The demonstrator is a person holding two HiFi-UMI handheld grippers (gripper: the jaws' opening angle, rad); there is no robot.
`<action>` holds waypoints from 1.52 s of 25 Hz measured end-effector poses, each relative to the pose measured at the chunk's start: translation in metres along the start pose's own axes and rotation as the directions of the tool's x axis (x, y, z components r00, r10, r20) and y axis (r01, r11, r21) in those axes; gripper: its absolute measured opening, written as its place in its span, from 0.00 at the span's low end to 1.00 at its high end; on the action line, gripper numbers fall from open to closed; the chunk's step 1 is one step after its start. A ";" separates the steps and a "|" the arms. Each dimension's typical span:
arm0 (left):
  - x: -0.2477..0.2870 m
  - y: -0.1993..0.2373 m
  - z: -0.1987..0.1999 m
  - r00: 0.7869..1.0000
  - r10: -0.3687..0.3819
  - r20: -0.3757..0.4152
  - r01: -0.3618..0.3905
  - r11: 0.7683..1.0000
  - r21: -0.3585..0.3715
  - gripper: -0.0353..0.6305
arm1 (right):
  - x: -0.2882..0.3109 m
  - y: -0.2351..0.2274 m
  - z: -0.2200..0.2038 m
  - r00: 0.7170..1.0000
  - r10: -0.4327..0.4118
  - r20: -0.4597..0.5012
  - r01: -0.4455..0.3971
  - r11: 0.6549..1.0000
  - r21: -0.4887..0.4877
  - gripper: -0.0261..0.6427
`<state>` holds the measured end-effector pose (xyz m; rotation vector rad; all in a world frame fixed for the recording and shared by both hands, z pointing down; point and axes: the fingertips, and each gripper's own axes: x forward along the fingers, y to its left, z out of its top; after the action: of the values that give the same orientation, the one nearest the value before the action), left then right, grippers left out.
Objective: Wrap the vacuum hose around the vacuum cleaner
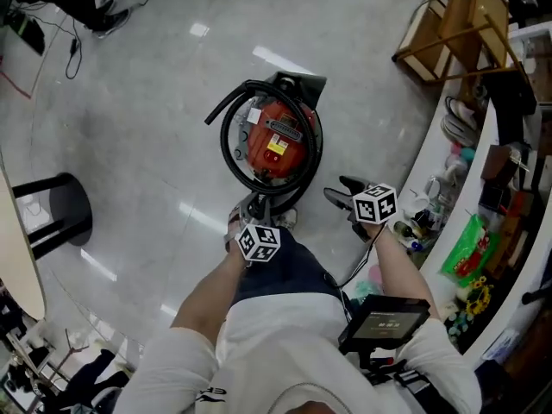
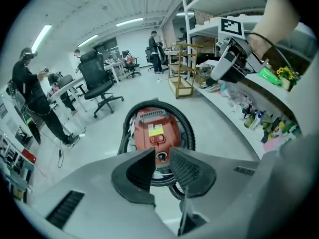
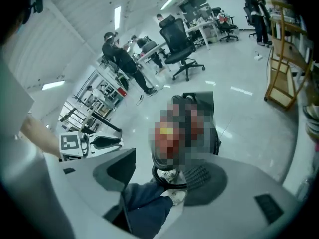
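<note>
Stool (image 1: 62,212), black, at far left on the pale glossy floor (image 1: 147,102). Centre of head view: vacuum cleaner (image 1: 274,141), red body, standing on the floor just ahead of the person's shoe (image 1: 235,224). Black hose (image 1: 226,145) runs in a loop round the red body, hugging it; one hose end sticks out at upper left. Left claw (image 1: 257,207) is up in the air on the near side of the vacuum, pointing down toward it, not touching. In the left gripper view the left claw (image 2: 162,157) has its jaws a narrow gap apart, nothing between them; vacuum and coiled hose show through the gap, well beyond. Right claw (image 1: 338,190) is to the right of the vacuum, also in the air and clear of it. In the right gripper view the right claw (image 3: 162,162) has jaws wide apart and empty; the person's dark trouser leg and shoe lie beyond. Far right: curved white worktop (image 1: 431,158) with bottles and a green packet (image 1: 470,248); wooden rack (image 1: 457,24) at top right.
</note>
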<state>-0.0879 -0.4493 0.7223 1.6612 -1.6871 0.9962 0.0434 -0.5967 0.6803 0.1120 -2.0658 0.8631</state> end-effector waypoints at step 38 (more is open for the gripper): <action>-0.298 0.051 0.136 0.839 -0.042 0.543 0.097 0.993 -0.073 0.06 | -0.167 0.277 0.022 0.791 -0.307 0.529 0.400 0.914 -0.066 0.05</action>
<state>-0.1027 -0.3928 0.3959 2.0486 -1.9636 0.4073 0.0266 -0.4390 0.3979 0.6805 -2.4875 0.4347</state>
